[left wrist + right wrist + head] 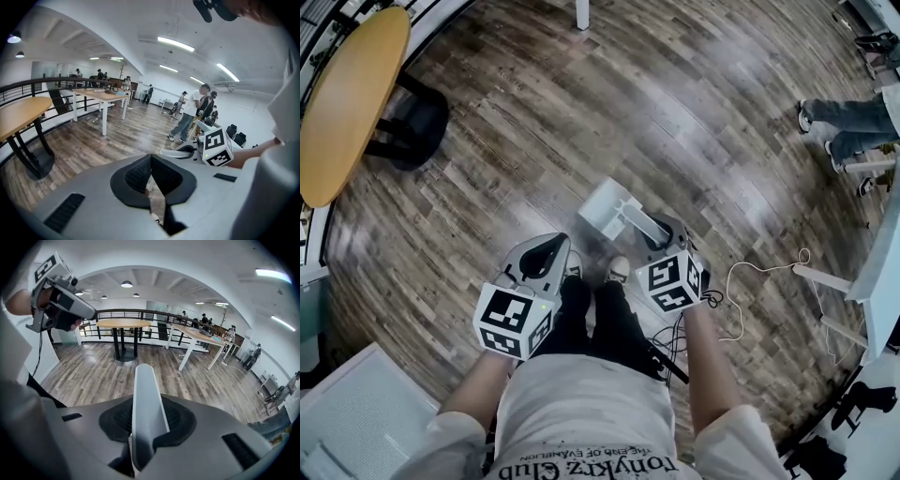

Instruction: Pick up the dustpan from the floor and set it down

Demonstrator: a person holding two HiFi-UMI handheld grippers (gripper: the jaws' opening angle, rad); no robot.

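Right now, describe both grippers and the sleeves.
The left gripper and right gripper have pale grey, rounded shells with black ribbed pads. Each carries a white cube with black square markers. A black cable trails by the right one. The sleeves are cream.

There is one white dustpan (614, 211). There are two grippers, the left gripper (549, 248) and the right gripper (666, 230). One round yellow table (347, 98) stands at the floor's (581, 112) left edge. One white cord (769, 270) lies near the right edge. One other person (848, 122) stands there.
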